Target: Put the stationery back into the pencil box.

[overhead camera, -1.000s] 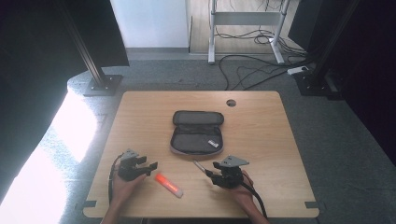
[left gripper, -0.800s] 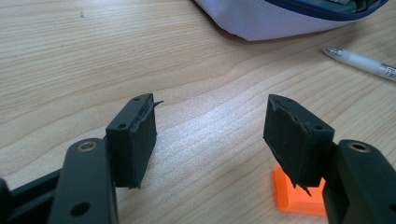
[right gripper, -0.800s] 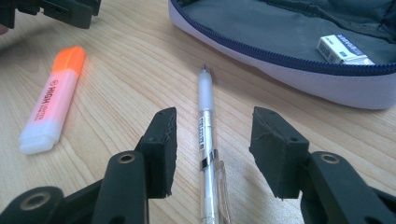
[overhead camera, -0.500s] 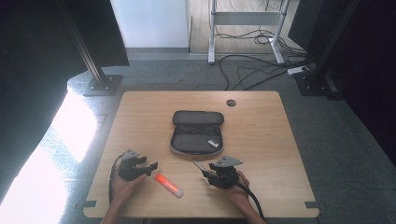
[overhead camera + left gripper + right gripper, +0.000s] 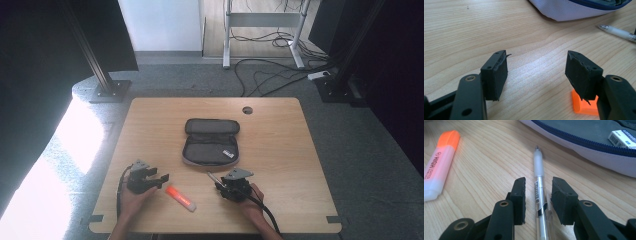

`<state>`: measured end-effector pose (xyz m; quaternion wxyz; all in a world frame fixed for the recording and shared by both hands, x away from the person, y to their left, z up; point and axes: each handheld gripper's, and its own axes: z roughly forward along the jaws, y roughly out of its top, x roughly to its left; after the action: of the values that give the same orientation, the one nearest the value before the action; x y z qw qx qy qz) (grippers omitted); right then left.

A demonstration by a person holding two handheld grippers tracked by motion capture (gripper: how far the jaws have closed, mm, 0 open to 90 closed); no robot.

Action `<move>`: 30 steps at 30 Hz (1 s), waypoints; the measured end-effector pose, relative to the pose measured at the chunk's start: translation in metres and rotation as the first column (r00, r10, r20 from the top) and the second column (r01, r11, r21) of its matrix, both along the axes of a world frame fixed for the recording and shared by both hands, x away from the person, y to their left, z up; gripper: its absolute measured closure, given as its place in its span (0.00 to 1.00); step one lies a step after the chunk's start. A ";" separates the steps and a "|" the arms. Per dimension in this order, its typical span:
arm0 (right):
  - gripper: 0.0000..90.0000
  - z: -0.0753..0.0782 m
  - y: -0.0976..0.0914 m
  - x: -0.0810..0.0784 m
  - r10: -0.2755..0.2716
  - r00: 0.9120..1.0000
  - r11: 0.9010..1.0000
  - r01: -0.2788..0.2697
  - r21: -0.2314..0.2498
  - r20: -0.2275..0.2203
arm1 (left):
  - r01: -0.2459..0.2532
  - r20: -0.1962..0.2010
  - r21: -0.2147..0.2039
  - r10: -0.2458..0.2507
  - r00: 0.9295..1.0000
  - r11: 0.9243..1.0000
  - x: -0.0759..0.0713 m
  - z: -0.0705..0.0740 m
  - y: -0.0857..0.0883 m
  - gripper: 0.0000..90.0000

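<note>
Right gripper (image 5: pixel 219 182) at about 5 o'clock on the table (image 5: pixel 280 140), jaws half narrowed and just now closing in around the pen (image 5: pixel 539 170). Pen flat on the wood between the two pads, tip toward 11 o'clock in the high view, just short of the near edge of the open case (image 5: pixel 210 142). Thin gaps on both sides of the barrel in the right gripper view: straddling, not yet pinching. Probably a pick-up about to land, with a little more squeeze needed before any lift; a likely risk of the round barrel rolling or skidding if only one pad meets it first. Left gripper (image 5: pixel 161 178) at about 7 o'clock, jaws spread wide, nothing between them but bare wood. Highlighter (image 5: pixel 180 198) loose at about 6 o'clock, between the two grippers, touched by neither. Eraser (image 5: pixel 622 137) already inside the case, so presumably pen next, then highlighter.
</note>
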<state>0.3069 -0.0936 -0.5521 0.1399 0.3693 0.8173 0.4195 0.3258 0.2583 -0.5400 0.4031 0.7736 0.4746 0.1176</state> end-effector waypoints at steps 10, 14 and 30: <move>0.79 -0.001 0.004 -0.001 0.014 1.000 0.999 -0.014 -0.036 0.005 | 0.001 0.003 -0.003 -0.001 1.000 1.000 0.000 0.001 0.000 0.39; 0.81 -0.001 0.004 -0.002 0.014 1.000 0.999 -0.014 -0.039 0.007 | 0.003 0.002 -0.002 -0.003 1.000 1.000 0.000 0.001 0.000 0.39; 0.87 0.008 0.000 -0.007 0.044 0.999 0.999 -0.044 0.005 0.000 | 0.002 0.002 -0.007 -0.002 1.000 1.000 0.000 0.001 0.001 0.39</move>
<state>0.2996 -0.0938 -0.5441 0.1295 0.3514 0.8242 0.4248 0.3254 0.2594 -0.5391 0.4063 0.7725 0.4739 0.1166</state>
